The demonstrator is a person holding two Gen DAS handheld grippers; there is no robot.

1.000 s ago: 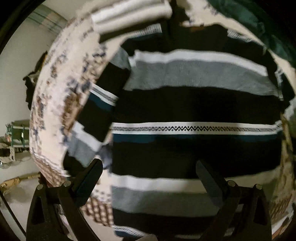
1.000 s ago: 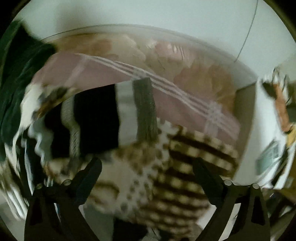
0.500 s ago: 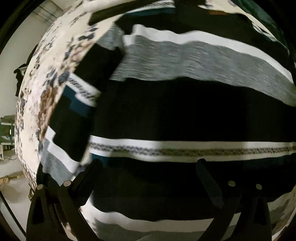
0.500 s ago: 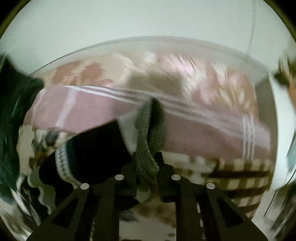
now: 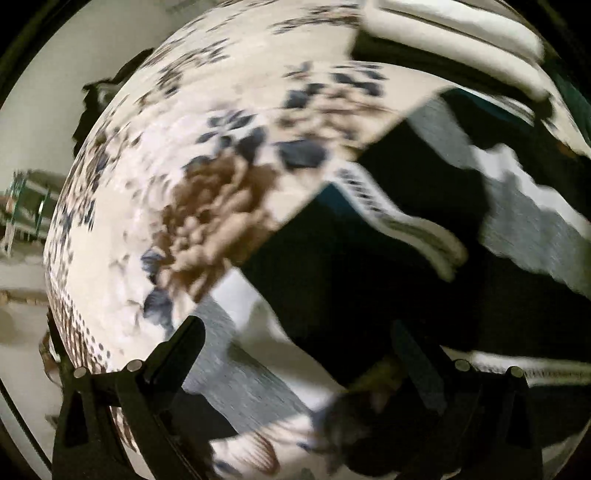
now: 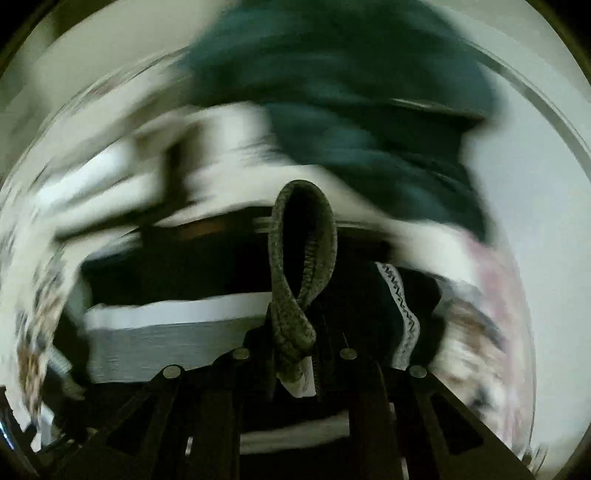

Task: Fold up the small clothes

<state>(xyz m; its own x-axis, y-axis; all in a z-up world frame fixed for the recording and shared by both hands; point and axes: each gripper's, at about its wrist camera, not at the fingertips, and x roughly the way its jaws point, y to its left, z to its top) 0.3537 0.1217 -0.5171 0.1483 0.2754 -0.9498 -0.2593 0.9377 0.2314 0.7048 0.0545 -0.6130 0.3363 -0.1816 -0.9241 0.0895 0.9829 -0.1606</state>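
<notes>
A striped sweater (image 5: pixel 369 266) in black, grey and white bands lies on a floral bedspread (image 5: pixel 177 177). My left gripper (image 5: pixel 295 350) is open and hovers over the sweater's left sleeve, jaws wide apart. My right gripper (image 6: pixel 295 354) is shut on the sweater's grey ribbed cuff (image 6: pixel 295 280), which loops up between the closed jaws. The sweater's body (image 6: pixel 177 328) shows below it, blurred by motion.
A folded white garment (image 5: pixel 454 33) lies at the far edge of the bed. A dark green garment (image 6: pixel 369 122) is bunched beyond the sweater. A pale wall and floor with furniture (image 5: pixel 26 206) lie off the bed's left side.
My right gripper closed on the grey cuff and swung left over the sweater. My left gripper shifted left, from the sweater's body to its left sleeve, staying open.
</notes>
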